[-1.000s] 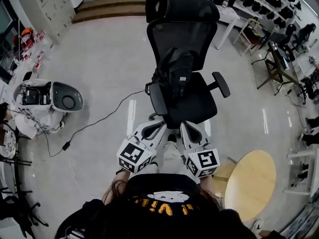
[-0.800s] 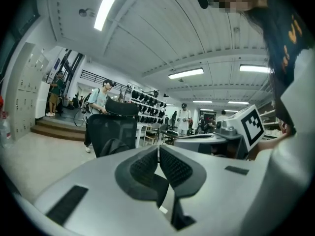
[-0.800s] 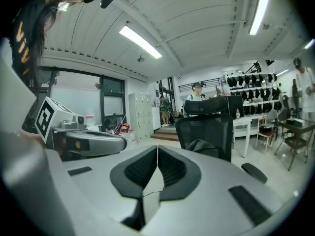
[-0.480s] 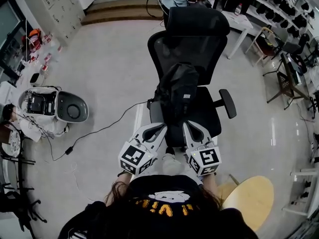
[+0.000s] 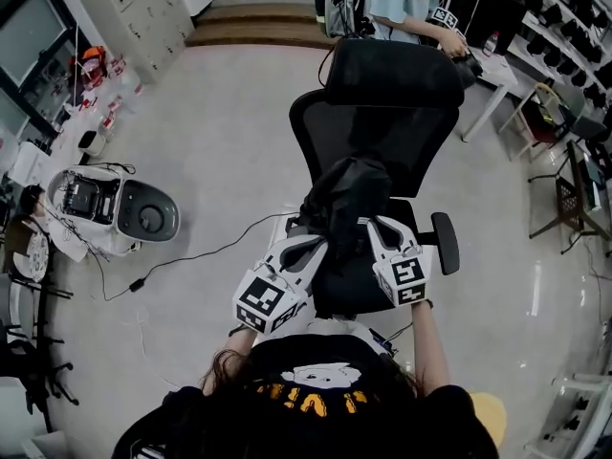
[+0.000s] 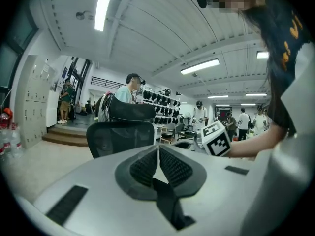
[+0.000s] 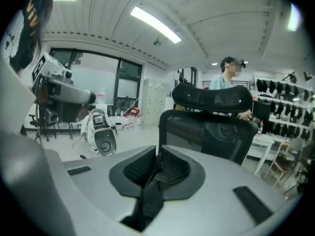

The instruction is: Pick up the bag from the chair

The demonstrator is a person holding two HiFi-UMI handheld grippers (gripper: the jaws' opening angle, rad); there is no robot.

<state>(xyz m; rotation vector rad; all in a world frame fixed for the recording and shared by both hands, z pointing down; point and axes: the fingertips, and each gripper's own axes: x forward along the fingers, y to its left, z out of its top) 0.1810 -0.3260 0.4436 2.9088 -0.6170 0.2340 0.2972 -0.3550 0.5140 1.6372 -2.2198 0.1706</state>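
Head view: the black office chair (image 5: 382, 127) fills the middle of the floor, and the bag (image 5: 346, 197) sits on its seat, dark and slumped, leaning back against the mesh backrest. My biggest worry is the chair itself. It looks like a swivel type, so a shove from either tool could turn it or push it away and take the bag out of reach. Next is the bag: it is soft and shapeless, black on black, and I cannot pick out a handle or strap from here. A blind pinch could catch only loose fabric, and the bag could then sag out and slide off the seat edge. A strap could also snag on the armrest (image 5: 446, 243) during the lift. Smallest cause, but the most immediate: both tools have their pads pressed together with nothing between them, so going in like this would only nudge the bag, not grasp it.

Both of my arms reach forward and slightly down from the body. The left gripper (image 5: 312, 249) is just beside the seat's left front edge, angled in towards the bag. The right gripper (image 5: 377, 224) is further in, its tip at the bag's right flank; whether it touches I cannot tell.
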